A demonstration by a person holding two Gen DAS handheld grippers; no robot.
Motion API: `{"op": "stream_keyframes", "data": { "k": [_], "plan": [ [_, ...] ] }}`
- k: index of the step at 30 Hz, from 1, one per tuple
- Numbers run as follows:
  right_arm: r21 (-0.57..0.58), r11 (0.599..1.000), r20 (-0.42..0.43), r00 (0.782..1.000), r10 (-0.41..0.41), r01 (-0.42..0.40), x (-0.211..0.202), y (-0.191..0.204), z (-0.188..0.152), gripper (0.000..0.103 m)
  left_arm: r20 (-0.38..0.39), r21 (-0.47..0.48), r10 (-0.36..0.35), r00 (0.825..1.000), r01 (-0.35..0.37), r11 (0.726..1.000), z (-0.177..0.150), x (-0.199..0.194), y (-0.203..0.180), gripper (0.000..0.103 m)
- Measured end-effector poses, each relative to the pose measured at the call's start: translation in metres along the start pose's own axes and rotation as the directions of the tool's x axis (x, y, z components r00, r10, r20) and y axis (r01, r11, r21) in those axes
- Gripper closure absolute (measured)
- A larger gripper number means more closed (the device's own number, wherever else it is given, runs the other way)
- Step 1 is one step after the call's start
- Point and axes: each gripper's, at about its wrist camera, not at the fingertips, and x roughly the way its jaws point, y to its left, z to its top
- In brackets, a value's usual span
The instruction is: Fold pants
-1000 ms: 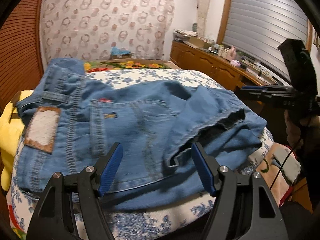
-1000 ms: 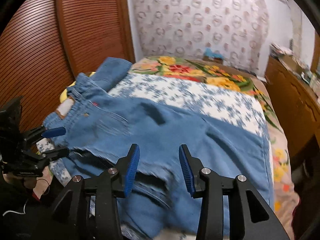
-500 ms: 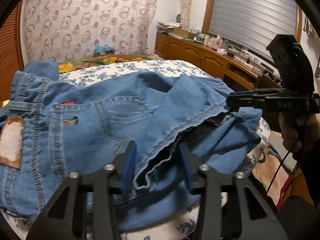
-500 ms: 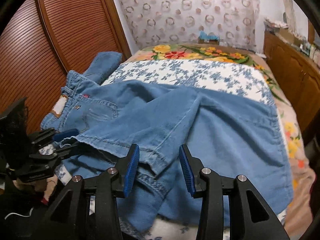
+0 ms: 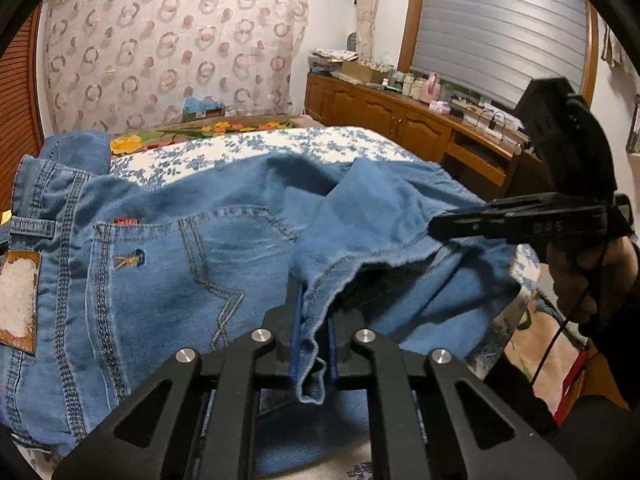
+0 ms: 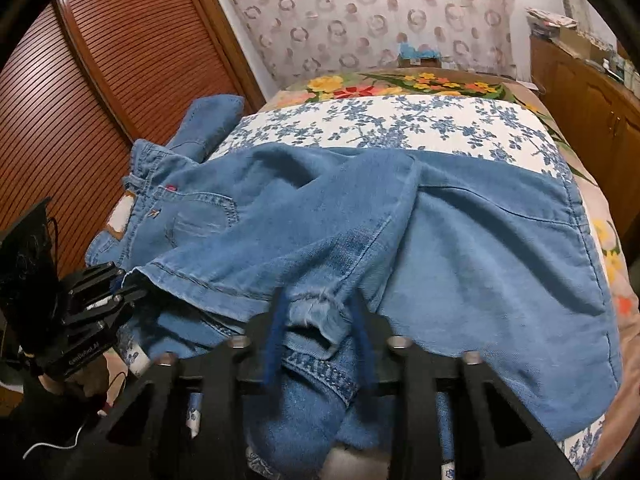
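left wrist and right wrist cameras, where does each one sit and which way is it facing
Left wrist: on the left hand-held gripper, looking down across the blue denim jeans toward the wooden cabinets; its jaws pinch a hem, and the right hand-held gripper shows at right.
Right wrist: on the right hand-held gripper, facing the slatted wooden door; denim sits between its closing jaws.
Shared: jeans, floral bedspread, patterned curtain.
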Motion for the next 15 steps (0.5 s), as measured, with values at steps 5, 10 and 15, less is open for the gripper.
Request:
{"op": "stream_keyframes", "data": {
  "k": [5, 10, 15],
  "plan": [
    [-0.053, 0.998, 0.078, 0.997, 0.022, -0.018, -0.018, 0.011, 0.005, 0.091, 0.037, -0.008, -0.007, 0.999, 0.007, 1.0, 0.005, -0.016, 0.002, 0.094],
    [-0.141, 0.99, 0.183, 0.982, 0.039, -0.013, -0.051, 0.037, 0.031, 0.091, 0.099, -0.012, -0.023, 0.995, 0.024, 1.0, 0.011, -0.047, 0.006, 0.094],
    [-0.249, 0.968, 0.253, 0.964, 0.082, -0.017, -0.071, 0.076, 0.066, 0.091, 0.161, -0.036, -0.012, 0.987, 0.018, 0.999, 0.02, -0.082, 0.018, 0.094]
  ]
}}
